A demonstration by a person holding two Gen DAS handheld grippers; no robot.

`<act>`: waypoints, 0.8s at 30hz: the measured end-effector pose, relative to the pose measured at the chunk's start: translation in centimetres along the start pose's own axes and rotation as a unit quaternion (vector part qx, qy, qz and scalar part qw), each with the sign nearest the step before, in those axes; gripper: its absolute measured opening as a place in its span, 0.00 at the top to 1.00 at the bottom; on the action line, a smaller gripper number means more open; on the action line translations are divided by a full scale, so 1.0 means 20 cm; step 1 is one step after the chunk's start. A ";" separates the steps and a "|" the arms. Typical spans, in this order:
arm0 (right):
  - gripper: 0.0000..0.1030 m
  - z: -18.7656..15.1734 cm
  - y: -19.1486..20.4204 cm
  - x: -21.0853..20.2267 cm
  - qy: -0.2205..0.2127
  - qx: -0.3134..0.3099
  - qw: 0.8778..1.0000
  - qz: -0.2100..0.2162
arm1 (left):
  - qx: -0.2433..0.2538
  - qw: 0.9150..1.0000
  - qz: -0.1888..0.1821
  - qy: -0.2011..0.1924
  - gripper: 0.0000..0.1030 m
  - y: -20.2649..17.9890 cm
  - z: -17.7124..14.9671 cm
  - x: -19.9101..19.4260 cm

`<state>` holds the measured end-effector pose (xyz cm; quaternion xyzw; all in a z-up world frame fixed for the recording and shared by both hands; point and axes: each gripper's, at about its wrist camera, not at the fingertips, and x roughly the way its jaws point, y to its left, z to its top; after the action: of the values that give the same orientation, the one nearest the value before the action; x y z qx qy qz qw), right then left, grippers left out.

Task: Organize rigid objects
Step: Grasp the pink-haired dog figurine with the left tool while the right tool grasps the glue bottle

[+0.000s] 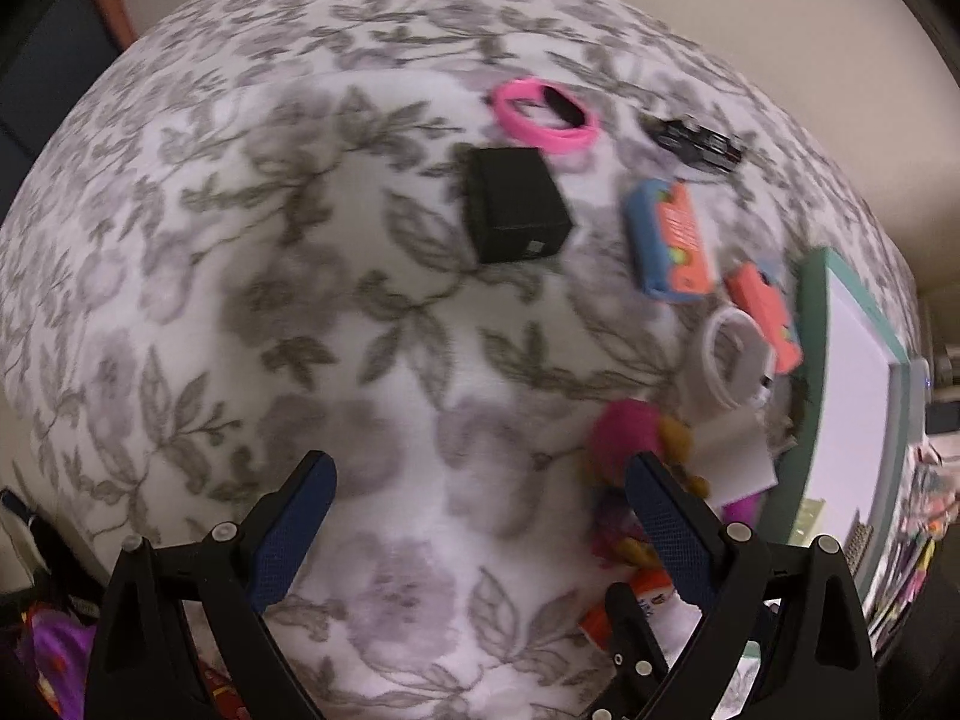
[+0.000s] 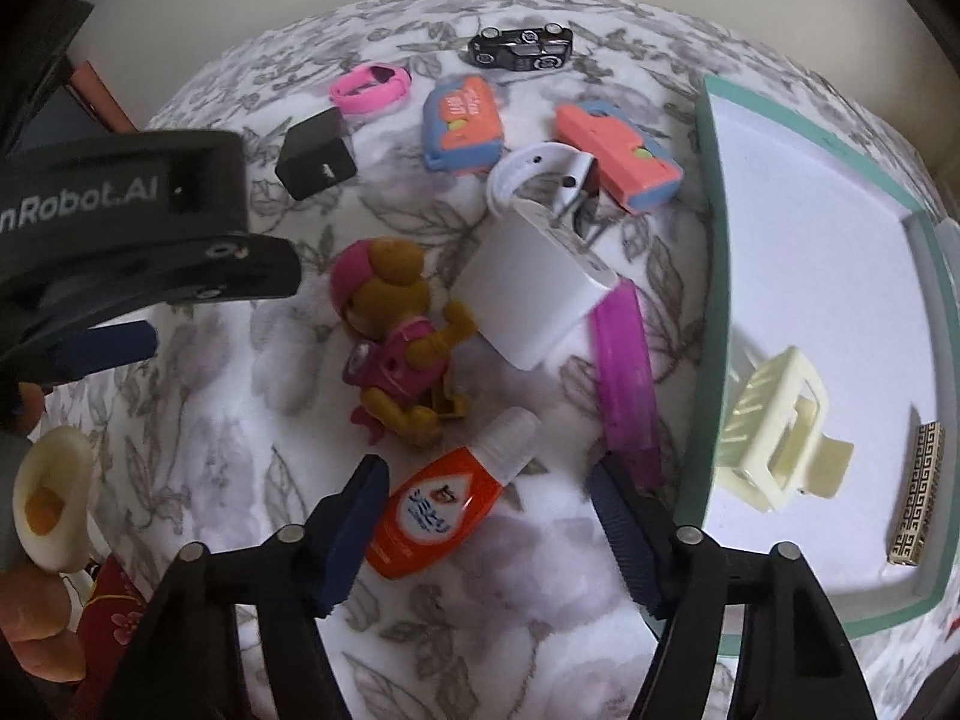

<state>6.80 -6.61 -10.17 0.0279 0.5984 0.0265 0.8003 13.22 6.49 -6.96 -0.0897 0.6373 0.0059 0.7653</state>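
Small items lie scattered on a floral cloth. My right gripper is open, its fingers either side of an orange glue bottle lying flat. Behind it are a pink-and-tan dog figure, a white box and a purple strip. Farther back lie a black cube, a pink band, two blue-and-orange toys, a white ring and a black toy car. My left gripper is open and empty over bare cloth; the black cube lies ahead.
A teal-rimmed white tray stands at the right and holds a cream hair claw and a small patterned block. The tray also shows in the left wrist view. The left gripper's body fills the right wrist view's left side.
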 end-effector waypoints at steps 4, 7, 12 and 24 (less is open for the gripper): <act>0.50 -0.02 -0.02 0.00 0.007 -0.005 1.000 -0.006 | 0.018 1.000 -0.021 0.007 0.06 -0.08 -0.01 0.03; 0.57 -0.05 -0.04 -0.01 0.010 -0.008 1.000 -0.004 | 0.037 0.999 -0.015 0.005 0.06 -0.13 -0.02 0.04; 0.70 -0.09 -0.06 -0.03 0.015 -0.019 1.000 -0.008 | 0.068 0.998 0.005 0.002 0.06 -0.21 -0.02 0.08; 0.71 -0.15 -0.09 -0.04 0.019 -0.024 0.999 -0.012 | 0.100 0.994 0.047 -0.007 0.11 -0.29 -0.01 0.21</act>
<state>3.64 -8.39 -10.42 0.0012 0.6132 0.0319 0.7893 14.52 0.30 -10.41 0.0171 0.6329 -0.0216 0.7737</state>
